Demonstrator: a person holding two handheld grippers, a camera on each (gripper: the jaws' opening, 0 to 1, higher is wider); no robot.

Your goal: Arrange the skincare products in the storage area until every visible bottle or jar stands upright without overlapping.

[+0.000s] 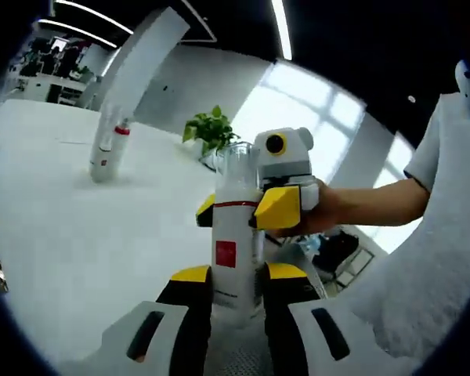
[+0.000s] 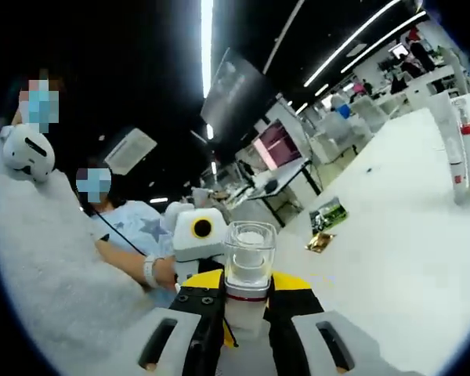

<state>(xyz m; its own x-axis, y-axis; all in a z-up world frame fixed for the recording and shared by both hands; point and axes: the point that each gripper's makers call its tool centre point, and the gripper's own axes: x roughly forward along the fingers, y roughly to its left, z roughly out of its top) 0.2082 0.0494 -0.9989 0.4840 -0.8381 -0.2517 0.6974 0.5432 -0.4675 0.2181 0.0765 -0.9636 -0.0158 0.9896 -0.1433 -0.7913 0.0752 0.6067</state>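
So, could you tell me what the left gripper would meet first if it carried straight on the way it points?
The left gripper is already shut on the white bottle. Just beyond, the right gripper clamps that bottle's neck, so that would likely be met first, though depth is hard to judge.

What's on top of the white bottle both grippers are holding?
A clear plastic cap tops the white bottle, with a red band beneath it. The right gripper covers part of the neck, so the joint there is hidden.

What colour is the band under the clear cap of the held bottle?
Red, on the white bottle; clearest in the left gripper view.
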